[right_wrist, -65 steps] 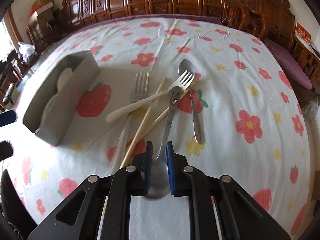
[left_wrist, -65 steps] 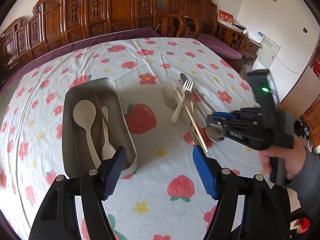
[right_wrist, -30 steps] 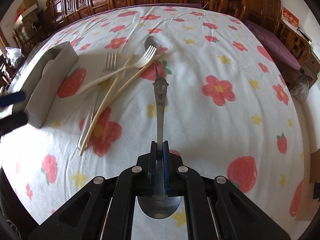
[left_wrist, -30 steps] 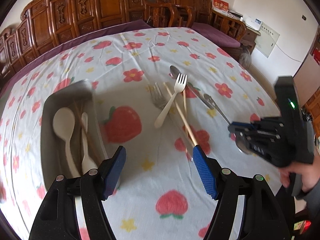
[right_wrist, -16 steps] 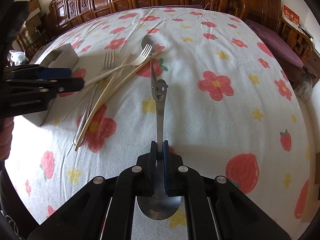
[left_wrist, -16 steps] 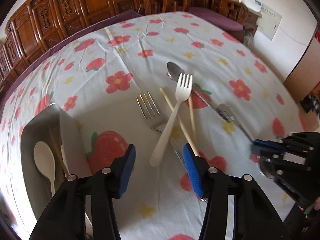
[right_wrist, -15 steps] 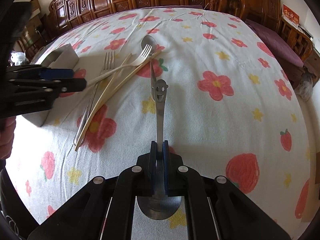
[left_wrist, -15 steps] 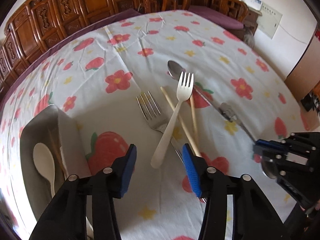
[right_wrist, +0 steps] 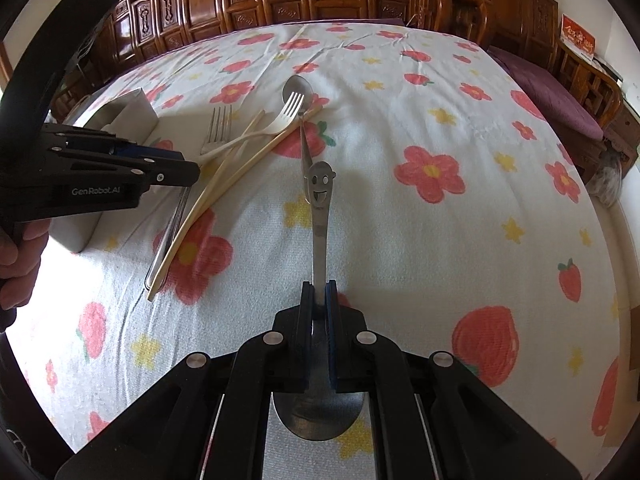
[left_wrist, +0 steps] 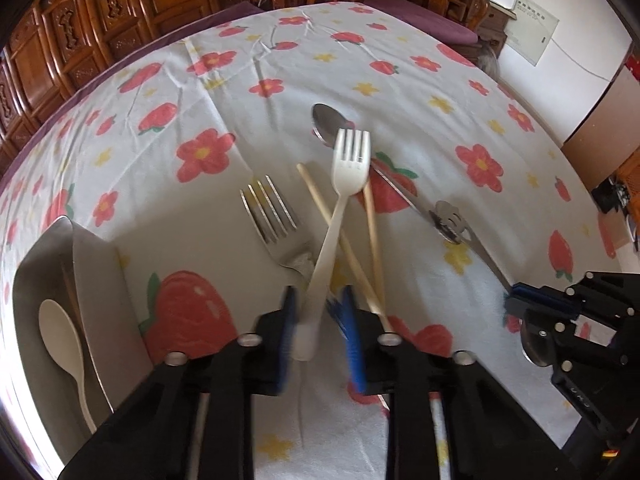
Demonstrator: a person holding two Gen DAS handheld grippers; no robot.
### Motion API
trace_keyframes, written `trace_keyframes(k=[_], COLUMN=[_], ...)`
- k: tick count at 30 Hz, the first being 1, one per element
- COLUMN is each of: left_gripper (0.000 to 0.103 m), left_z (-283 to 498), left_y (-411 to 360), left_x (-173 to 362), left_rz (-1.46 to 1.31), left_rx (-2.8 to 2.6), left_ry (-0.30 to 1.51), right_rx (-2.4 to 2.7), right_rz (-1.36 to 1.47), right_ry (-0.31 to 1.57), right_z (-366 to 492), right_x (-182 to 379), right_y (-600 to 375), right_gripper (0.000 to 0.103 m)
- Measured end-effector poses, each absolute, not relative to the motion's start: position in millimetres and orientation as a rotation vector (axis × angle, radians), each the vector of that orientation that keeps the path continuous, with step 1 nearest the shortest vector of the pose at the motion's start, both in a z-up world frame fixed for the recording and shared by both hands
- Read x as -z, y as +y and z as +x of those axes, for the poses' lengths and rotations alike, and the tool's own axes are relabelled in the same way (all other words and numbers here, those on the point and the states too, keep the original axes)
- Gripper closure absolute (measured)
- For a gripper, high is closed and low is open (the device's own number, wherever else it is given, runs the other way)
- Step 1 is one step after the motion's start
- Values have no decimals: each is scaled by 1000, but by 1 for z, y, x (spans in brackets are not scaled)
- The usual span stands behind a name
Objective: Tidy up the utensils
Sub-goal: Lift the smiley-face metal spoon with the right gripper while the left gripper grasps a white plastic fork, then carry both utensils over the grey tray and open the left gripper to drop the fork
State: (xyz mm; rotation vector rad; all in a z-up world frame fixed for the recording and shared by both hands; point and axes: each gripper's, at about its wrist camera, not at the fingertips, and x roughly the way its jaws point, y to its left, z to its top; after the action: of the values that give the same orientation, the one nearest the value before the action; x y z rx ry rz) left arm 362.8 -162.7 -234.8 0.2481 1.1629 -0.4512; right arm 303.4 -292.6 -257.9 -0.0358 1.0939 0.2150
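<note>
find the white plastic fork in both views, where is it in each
Left wrist: white plastic fork at centre, handle between the left tool's pads, tines pointing away.
Right wrist: white plastic fork upper left of centre, lying across the chopsticks.
Shared landmark: the metal spoon bowl just beyond its tines.

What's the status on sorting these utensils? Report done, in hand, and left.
Done: a cream spoon lies in the metal tray. In hand: the right tongs are shut on the smiley-handled spoon; the left tongs straddle the white fork handle, blurred, not clearly clamped. Left: that fork, the metal fork, two chopsticks and another metal spoon on the tablecloth.
</note>
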Motion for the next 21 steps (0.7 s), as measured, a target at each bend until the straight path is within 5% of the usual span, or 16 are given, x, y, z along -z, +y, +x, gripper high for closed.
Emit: trace_keyframes(k=[21], left_gripper=[93], left_z=[309], left_y=[-114], left_x=[183], left_rz=[157], left_rx=[384], left_ry=[1053], right_rx=[-200], right_rz=[-38], right_ry=[1081], right_z=[304], right_x=[252], right_y=[-289], right_gripper=[96])
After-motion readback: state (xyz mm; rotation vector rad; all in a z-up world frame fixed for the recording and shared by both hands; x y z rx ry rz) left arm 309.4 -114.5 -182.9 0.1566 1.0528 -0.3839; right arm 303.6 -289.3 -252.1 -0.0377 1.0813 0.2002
